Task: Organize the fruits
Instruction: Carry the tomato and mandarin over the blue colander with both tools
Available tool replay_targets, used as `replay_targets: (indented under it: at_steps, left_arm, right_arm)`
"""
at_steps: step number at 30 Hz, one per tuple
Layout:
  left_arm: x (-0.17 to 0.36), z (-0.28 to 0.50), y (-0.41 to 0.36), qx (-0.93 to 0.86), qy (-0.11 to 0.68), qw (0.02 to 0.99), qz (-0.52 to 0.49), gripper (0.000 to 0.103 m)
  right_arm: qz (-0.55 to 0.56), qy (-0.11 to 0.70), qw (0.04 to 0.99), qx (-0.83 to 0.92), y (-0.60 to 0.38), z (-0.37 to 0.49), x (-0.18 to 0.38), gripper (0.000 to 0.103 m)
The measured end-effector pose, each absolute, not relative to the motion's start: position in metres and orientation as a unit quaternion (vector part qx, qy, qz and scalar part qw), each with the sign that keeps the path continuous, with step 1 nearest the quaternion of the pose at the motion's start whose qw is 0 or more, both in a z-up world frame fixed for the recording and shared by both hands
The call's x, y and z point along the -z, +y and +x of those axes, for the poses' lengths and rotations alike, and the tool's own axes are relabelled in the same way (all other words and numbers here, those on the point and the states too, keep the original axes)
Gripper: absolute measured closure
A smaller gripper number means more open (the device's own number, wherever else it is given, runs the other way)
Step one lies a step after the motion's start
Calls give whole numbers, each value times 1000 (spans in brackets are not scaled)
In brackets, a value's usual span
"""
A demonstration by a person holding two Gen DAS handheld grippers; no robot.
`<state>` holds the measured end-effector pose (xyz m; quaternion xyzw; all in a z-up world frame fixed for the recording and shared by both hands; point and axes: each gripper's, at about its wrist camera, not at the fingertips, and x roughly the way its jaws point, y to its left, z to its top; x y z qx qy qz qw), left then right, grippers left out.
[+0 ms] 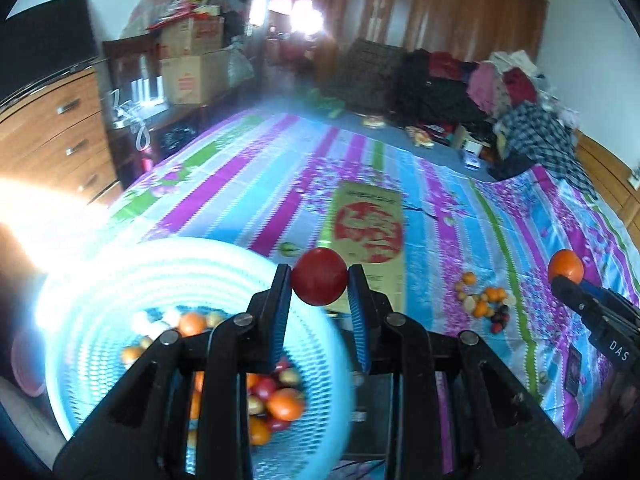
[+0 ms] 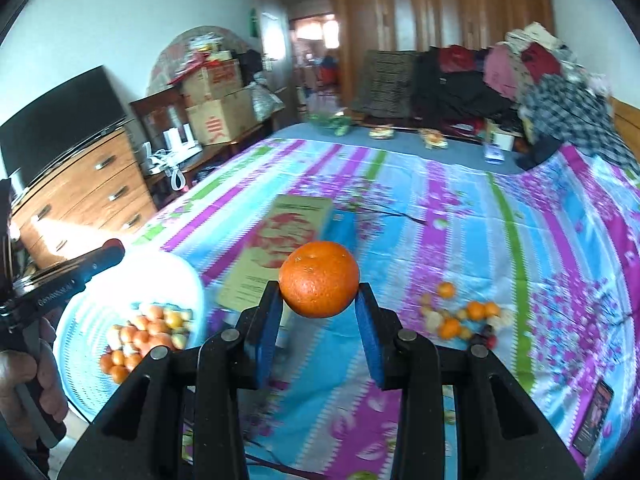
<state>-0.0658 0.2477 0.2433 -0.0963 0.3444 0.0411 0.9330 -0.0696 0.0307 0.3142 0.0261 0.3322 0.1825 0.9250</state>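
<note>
On the left wrist view, our left gripper (image 1: 319, 280) is clenched on a round red fruit (image 1: 319, 282), both blue pads pressed against its sides. It hangs in the air just past the rim of the pale blue basket (image 1: 92, 280), which fills the lower left of the picture and is blurred. Inside the basket we see a heap of orange, red and pale fruits (image 1: 276, 396). Beyond the red fruit lies a flat cardboard box (image 1: 370, 224) with a red round print, resting on the striped, flowered bedsheet (image 1: 460, 208). To the right on the sheet sits a small loose pile of fruits (image 1: 484, 304), well apart from the basket. At the far right edge our right gripper (image 1: 560, 276) comes in, with an orange (image 1: 565, 266) at its tip.

Over to the right wrist view. Our right gripper (image 2: 319, 280) is grasping that orange (image 2: 319, 279), one blue pad on each side, held up above the bedsheet (image 2: 460, 208). The basket (image 2: 188, 280) sits lower left, with fruits (image 2: 144, 332) piled in it. The left gripper's black body (image 2: 76, 272) stretches over the basket's near side, and a hand (image 2: 28, 392) wraps its handle at the left edge. The loose pile (image 2: 464, 316) lies to the right on the sheet, and the cardboard box (image 2: 280, 248) lies behind the orange. A dark phone (image 2: 594, 416) rests on the sheet at lower right.
</note>
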Motion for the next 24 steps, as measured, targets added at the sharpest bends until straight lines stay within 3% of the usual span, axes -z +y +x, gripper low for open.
replay_targets:
  at_steps: [13, 24]
  left_arm:
    - [-233, -80, 325, -88, 357, 922, -122, 74]
    - [-197, -79, 366, -92, 397, 902, -143, 74]
  right_arm:
    - [7, 368, 894, -257, 169, -70, -308, 63]
    - [15, 420, 865, -275, 219, -53, -273, 63]
